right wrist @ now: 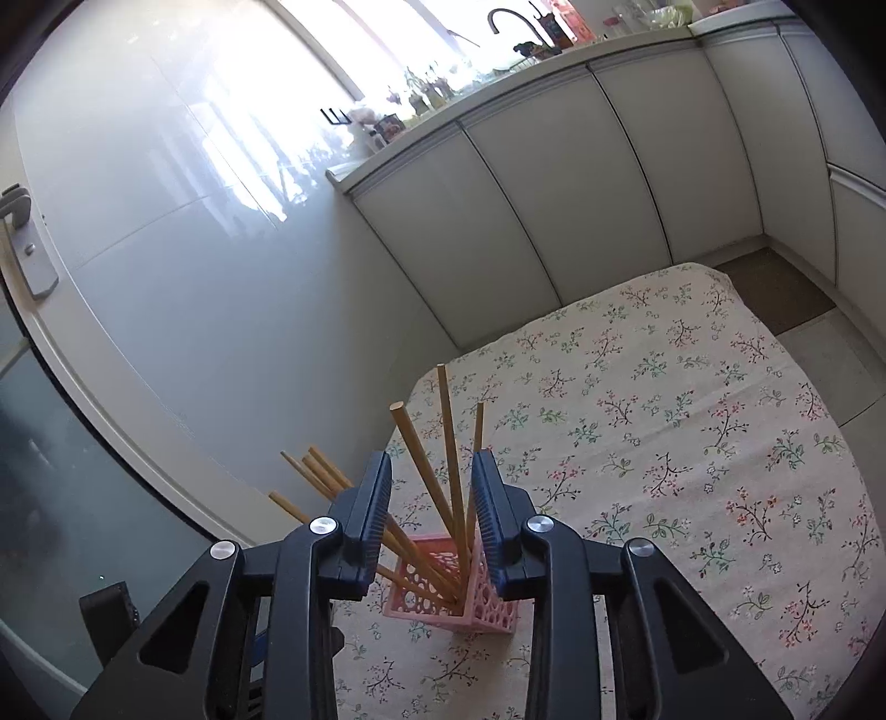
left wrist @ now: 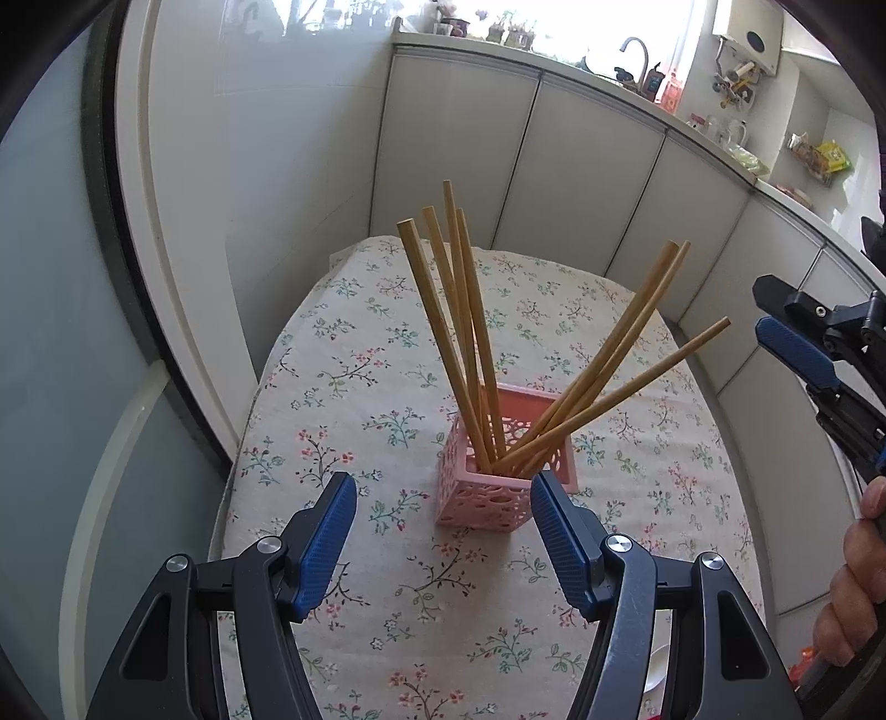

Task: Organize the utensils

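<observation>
A pink perforated square holder (left wrist: 487, 493) stands on the floral tablecloth (left wrist: 354, 410). Several wooden chopsticks (left wrist: 465, 343) stand in it, fanned out to the left and right. My left gripper (left wrist: 443, 493) is open and empty, just in front of the holder. My right gripper (right wrist: 429, 476) is open and empty, above the holder (right wrist: 443, 603), with some chopsticks (right wrist: 451, 465) showing between its fingers, not held. The right gripper also shows at the right edge of the left wrist view (left wrist: 775, 327).
White kitchen cabinets (left wrist: 554, 183) run behind and to the right of the table. A counter with a faucet (left wrist: 637, 52) and jars lies above them. A glass door (left wrist: 50, 332) is on the left. A white dish rim (left wrist: 659, 670) shows at the near table edge.
</observation>
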The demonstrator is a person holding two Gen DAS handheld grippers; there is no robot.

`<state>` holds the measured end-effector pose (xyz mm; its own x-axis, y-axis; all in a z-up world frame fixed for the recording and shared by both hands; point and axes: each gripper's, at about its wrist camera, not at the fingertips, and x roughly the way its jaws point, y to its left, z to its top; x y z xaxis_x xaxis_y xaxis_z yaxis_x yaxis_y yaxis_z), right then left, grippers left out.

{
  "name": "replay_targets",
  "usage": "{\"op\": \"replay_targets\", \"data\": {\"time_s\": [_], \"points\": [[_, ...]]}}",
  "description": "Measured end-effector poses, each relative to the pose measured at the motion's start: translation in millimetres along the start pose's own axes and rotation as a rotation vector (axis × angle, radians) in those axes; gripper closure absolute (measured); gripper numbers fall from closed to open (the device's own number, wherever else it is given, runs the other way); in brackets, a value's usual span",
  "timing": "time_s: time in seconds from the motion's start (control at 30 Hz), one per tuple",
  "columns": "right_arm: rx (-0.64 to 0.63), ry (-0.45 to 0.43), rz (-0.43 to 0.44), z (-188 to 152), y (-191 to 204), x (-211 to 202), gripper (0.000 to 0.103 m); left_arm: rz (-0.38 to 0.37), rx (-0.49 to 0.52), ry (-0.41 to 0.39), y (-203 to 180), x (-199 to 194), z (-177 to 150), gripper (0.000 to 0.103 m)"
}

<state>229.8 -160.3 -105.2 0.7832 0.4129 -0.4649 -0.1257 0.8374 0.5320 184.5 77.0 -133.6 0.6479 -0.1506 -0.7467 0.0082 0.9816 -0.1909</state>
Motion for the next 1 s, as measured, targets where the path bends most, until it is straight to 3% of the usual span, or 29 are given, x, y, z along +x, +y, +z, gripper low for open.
{"op": "replay_targets", "data": {"time_s": [0.17, 0.47, 0.7, 1.0], "points": [[0.033, 0.080, -0.064, 2, -17, -26, 0.068, -0.013, 0.057, 0.046, -14, 4, -6, 0.034], [0.069, 0.300, -0.215, -27, -67, -58, 0.058, -0.123, 0.201, 0.265, -54, 28, -41, 0.033], [0.077, 0.440, -0.287, -54, -102, -75, 0.050, -0.126, 0.342, 0.399, -89, 47, -78, 0.033], [0.078, 0.603, -0.356, -86, -132, -81, 0.047, -0.223, 0.382, 0.526, -123, 71, -110, 0.035]]}}
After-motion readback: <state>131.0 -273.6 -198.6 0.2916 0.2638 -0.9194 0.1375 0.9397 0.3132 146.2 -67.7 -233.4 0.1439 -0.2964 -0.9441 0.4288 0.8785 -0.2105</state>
